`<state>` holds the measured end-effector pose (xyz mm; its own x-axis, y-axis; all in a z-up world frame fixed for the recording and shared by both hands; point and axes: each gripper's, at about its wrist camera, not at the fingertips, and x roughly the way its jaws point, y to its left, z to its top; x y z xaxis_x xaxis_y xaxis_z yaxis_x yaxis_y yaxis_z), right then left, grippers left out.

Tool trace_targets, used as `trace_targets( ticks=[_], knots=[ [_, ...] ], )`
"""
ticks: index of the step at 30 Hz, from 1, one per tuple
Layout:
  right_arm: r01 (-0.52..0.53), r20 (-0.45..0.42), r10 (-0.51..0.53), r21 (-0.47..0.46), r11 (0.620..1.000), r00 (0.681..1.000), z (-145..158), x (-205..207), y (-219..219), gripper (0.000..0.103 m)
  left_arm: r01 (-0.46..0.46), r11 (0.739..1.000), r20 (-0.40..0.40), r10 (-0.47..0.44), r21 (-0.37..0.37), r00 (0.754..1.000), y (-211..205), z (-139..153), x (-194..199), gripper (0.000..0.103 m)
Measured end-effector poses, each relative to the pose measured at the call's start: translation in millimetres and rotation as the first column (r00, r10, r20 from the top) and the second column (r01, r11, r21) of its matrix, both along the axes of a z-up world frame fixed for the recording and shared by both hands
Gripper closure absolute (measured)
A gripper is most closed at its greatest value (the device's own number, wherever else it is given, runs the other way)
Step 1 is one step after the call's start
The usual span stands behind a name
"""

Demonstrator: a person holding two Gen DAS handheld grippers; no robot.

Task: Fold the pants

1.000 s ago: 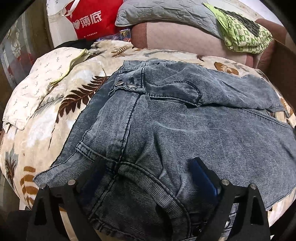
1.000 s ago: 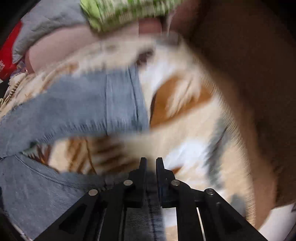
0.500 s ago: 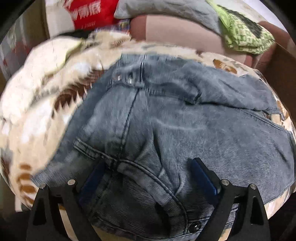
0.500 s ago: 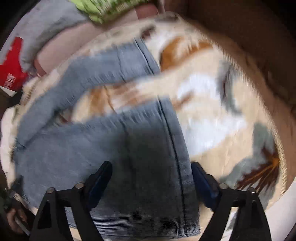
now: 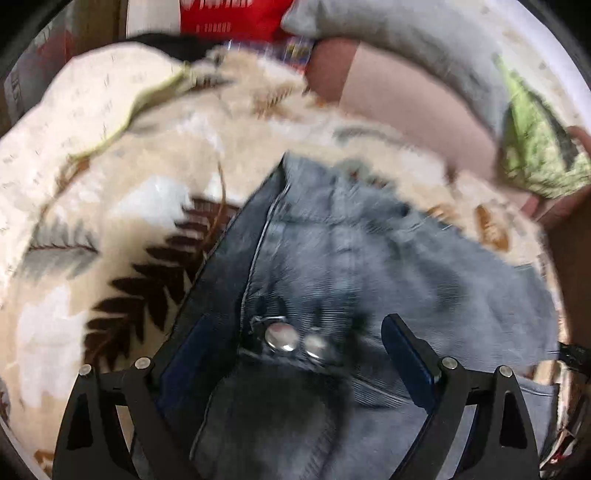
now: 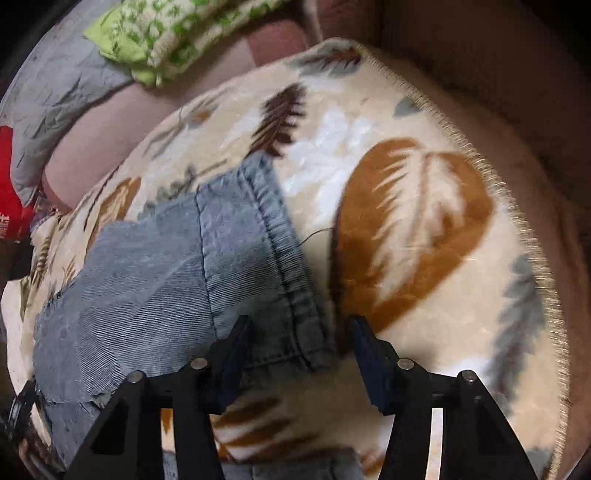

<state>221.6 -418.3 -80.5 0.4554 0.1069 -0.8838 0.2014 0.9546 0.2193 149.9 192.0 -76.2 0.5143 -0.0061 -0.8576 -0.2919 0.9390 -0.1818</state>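
Note:
Grey-blue denim pants (image 5: 369, 266) lie on a cream blanket with a leaf print (image 5: 110, 206). In the left wrist view my left gripper (image 5: 295, 350) is open, its jaws either side of the waistband's two metal buttons (image 5: 282, 338), close above the cloth. In the right wrist view a pant leg's hem (image 6: 280, 258) runs down between the jaws of my open right gripper (image 6: 299, 350), which sits just over the leg's end on the blanket (image 6: 424, 206). Neither gripper holds cloth.
A grey quilted pillow (image 5: 406, 40), a green patterned cloth (image 5: 535, 158) and a red bag (image 5: 236, 18) lie at the back. A pink cushion (image 6: 110, 122) lies behind the blanket. The blanket's fringed edge (image 6: 517, 206) borders a dark brown surface on the right.
My left gripper has moved forward over the pants to the waistband buttons. My right gripper let go of the leg, opened and now sits at the hem.

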Motion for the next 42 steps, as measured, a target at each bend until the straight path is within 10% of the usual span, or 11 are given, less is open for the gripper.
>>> trace_targets(
  ticks=[4,10,13,16,18,24,28,35,38,42],
  knots=[
    [-0.077,-0.029,0.075,-0.097,0.992,0.997,11.1,-2.6,16.2,0.095,0.022,0.995,-0.015,-0.021,0.094,1.000,-9.3,-11.9,8.0,0.009],
    [-0.074,0.034,0.089,-0.302,0.951,0.996,57.5,-31.3,22.2,0.095,0.034,0.996,-0.015,-0.033,0.077,0.999,-9.4,-14.3,8.4,0.009],
    [-0.127,-0.135,0.093,-0.275,0.953,0.986,3.3,-15.2,19.7,0.085,0.033,0.997,-0.030,-0.031,0.066,0.999,-6.5,-9.5,11.6,0.010],
    [-0.076,-0.076,0.059,-0.243,0.967,0.995,4.0,-19.7,11.9,0.075,0.031,0.999,-0.010,-0.031,0.025,0.999,0.2,4.1,6.8,0.010],
    [-0.054,-0.056,0.045,-0.165,0.985,0.997,16.8,-23.9,4.5,0.050,0.014,1.000,0.038,-0.015,0.027,0.999,7.6,22.3,4.4,0.010],
    [-0.030,0.140,0.039,-0.070,0.997,0.989,65.2,-38.3,12.9,0.044,0.032,0.999,0.068,-0.033,0.002,0.997,6.1,34.5,14.5,0.010],
    [-0.071,-0.058,0.076,0.088,0.994,0.995,-5.3,-20.3,16.6,0.038,0.106,0.992,-0.120,-0.097,0.075,0.988,-10.3,-17.9,26.1,0.009],
    [-0.086,0.040,0.085,0.041,0.995,0.996,49.4,-6.4,17.8,0.039,0.055,0.998,0.085,-0.059,0.044,0.995,7.1,46.4,56.6,0.010],
    [-0.070,0.074,0.067,0.043,0.997,0.995,59.5,14.8,6.3,0.039,0.064,0.996,0.051,-0.061,-0.066,0.997,20.2,38.0,102.0,0.011],
    [-0.030,0.067,0.023,0.094,0.995,0.997,46.8,60.8,-14.4,0.039,0.037,0.985,-0.036,-0.044,-0.169,0.998,28.1,7.7,135.0,0.054]
  ],
)
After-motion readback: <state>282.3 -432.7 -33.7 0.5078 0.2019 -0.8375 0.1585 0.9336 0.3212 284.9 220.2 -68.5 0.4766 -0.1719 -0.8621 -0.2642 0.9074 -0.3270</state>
